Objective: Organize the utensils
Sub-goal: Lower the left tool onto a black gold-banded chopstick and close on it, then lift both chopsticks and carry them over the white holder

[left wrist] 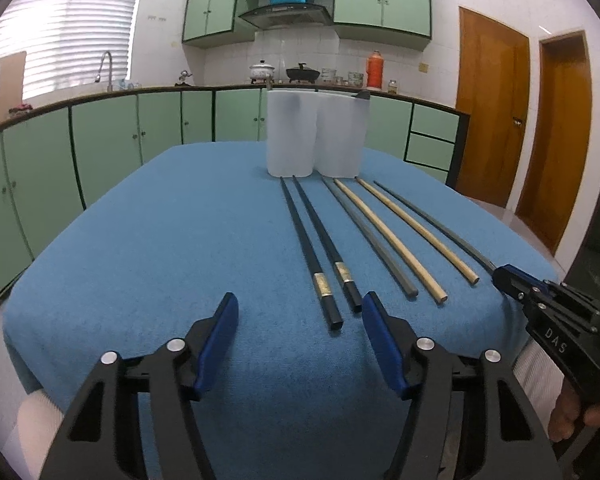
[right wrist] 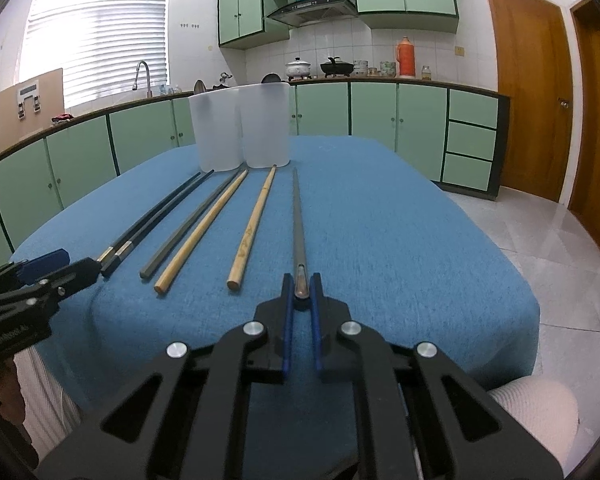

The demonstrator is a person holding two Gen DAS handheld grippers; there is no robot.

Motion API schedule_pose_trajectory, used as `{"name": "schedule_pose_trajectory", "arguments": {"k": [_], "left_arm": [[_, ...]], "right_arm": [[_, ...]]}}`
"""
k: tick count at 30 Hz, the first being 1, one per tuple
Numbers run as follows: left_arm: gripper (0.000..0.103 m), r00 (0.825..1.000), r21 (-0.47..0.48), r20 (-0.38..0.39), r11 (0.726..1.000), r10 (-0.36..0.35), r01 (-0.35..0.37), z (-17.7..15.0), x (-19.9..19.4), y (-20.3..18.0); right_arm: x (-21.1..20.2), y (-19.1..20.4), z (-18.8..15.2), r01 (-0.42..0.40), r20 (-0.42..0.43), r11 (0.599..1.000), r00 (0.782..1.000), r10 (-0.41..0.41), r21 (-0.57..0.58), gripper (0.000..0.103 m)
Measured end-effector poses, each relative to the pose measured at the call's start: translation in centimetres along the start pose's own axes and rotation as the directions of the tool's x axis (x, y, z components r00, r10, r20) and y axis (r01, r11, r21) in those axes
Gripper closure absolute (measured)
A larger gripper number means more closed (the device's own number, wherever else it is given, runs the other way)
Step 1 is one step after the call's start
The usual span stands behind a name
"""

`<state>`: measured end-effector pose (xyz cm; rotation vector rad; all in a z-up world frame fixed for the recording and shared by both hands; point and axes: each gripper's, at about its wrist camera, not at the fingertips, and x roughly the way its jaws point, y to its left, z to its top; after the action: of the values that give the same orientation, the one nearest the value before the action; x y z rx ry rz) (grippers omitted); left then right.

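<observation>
Six chopsticks lie side by side on the blue cloth (left wrist: 180,240): a black pair (left wrist: 312,248), two wooden ones (left wrist: 388,236) and two grey ones. My left gripper (left wrist: 300,304) is open, low over the cloth, with the near ends of the black pair just inside its right finger and untouched. My right gripper (right wrist: 302,286) is shut on the near end of the rightmost grey chopstick (right wrist: 298,216), which still lies along the cloth. It shows at the right of the left wrist view, right gripper (left wrist: 504,276). Two translucent white cups (left wrist: 290,136) (left wrist: 340,136) stand at the far end.
Utensil tops stick out of the cups (right wrist: 199,87). Green cabinets and a counter run behind the table, and wooden doors (left wrist: 492,112) stand at the right. Bare blue cloth lies left of the chopsticks. A person's hand (left wrist: 580,412) holds the right gripper.
</observation>
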<state>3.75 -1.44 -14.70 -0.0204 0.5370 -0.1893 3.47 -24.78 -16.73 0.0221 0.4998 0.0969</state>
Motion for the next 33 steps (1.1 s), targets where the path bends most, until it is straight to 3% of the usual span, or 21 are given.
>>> {"name": "schedule_pose_trajectory", "arguments": {"k": [6,10,15,23,33], "left_arm": [[0.05,0.999,0.039,0.0,0.998,0.039,-0.039,-0.2,0.2,-0.3],[0.067,0.999,0.052,-0.001,0.998,0.038,-0.038,-0.2,0.3,-0.6],[0.068,0.999,0.055,-0.001,0.998,0.032,-0.032,-0.5,0.1,-1.2],[0.095,1.0,0.062,0.002,0.998,0.003,-0.004,-0.7,0.1,-2.0],[0.094,0.999,0.059,-0.005,0.998,0.032,-0.032,-0.6,0.4,-2.7]], "right_arm": [[0.0,-0.3,-0.1,-0.004,0.003,1.0,1.0,0.004,0.005,0.096],[-0.1,-0.3,-0.1,-0.004,0.004,1.0,1.0,0.004,0.006,0.096],[-0.2,-0.3,-0.1,-0.007,0.005,1.0,1.0,0.006,0.011,0.095],[-0.2,-0.4,-0.1,-0.013,0.011,1.0,1.0,0.012,0.019,0.095],[-0.1,-0.3,-0.4,-0.011,0.024,1.0,1.0,0.01,0.019,0.095]]}}
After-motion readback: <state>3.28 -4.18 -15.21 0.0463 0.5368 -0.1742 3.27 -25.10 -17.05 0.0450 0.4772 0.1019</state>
